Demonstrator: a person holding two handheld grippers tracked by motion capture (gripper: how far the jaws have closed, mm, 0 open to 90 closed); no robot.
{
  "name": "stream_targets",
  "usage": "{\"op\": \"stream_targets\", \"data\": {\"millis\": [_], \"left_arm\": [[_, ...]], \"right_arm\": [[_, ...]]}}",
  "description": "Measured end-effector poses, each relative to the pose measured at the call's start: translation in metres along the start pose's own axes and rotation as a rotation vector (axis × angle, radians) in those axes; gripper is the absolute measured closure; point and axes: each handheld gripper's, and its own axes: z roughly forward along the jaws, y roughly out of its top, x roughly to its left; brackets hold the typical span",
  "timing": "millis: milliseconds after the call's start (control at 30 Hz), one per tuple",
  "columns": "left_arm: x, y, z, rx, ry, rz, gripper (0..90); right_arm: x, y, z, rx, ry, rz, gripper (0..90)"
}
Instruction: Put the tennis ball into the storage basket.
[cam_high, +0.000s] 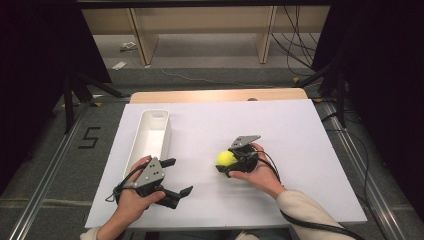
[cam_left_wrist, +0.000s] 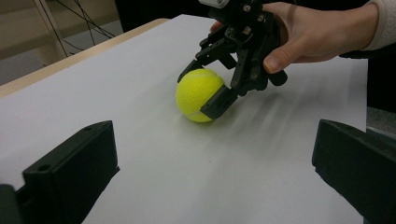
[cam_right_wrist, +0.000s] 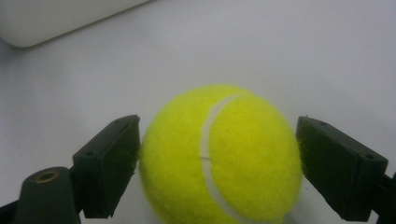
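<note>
A yellow tennis ball (cam_high: 225, 158) rests on the white table sheet (cam_high: 290, 135), right of centre. My right gripper (cam_high: 226, 161) holds it from the right, one black jaw pressed against each side. In the right gripper view the ball (cam_right_wrist: 219, 158) sits between the two jaws of the right gripper (cam_right_wrist: 217, 170), which touch its felt. My left gripper (cam_high: 181, 176) stands open near the front left, with nothing between its jaws. From the left gripper view, the ball (cam_left_wrist: 198, 94) and the right gripper (cam_left_wrist: 205, 91) lie ahead of the left gripper (cam_left_wrist: 212, 172) and its wide-apart jaws.
A long white tray (cam_high: 168, 134) lies along the left side of the sheet, just beyond my left hand; its corner (cam_right_wrist: 46, 18) shows in the right gripper view. A wooden table edge (cam_high: 215, 95) runs behind the sheet. Cables trail from both grippers.
</note>
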Motion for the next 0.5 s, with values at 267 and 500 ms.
{"op": "stream_targets", "data": {"millis": [267, 500], "left_arm": [[0.0001, -0.0002, 0.0000, 0.001, -0.001, 0.000, 0.0], [0.0001, -0.0001, -0.0001, 0.000, -0.003, 0.000, 0.0]], "right_arm": [[0.0004, 0.0006, 0.0020, 0.007, 0.008, -0.004, 17.9], [0.0008, 0.0003, 0.0041, 0.021, 0.007, -0.010, 22.3]]}}
